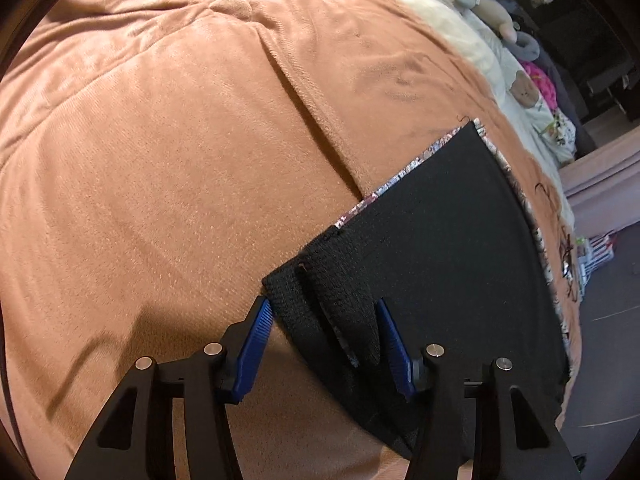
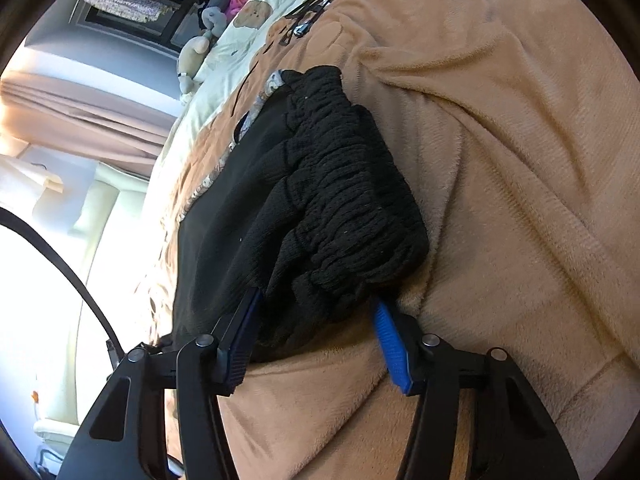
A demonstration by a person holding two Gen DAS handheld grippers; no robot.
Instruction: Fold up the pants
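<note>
1. Pants [image 1: 452, 232], black and soft, lie on the brown blanket [image 1: 168, 168] that covers the bed. They are close to the bed's edge.
2. Your left gripper [image 1: 324, 310] points down at one end of the pants. Its jaws stand partly spread, with a fold of the thick stretchy band between the blue pads [image 1: 256, 340]. The left pad touches the edge of the band. You cannot tell if the right pad presses on the cloth.
3. A thin patterned strip [image 1: 396, 180] peeks out along the far edge of the pants in the left wrist view.
4. Your right gripper [image 2: 316, 300] sits at the bunched stretchy band [image 2: 352, 200]. Its jaws are partly spread too, and the bunched cloth fills the gap between them. Both blue pads touch the cloth.
5. Soft toys [image 2: 192, 56] and a pale sheet [image 2: 236, 28] with bear pictures lie farther off on the bed.
</note>
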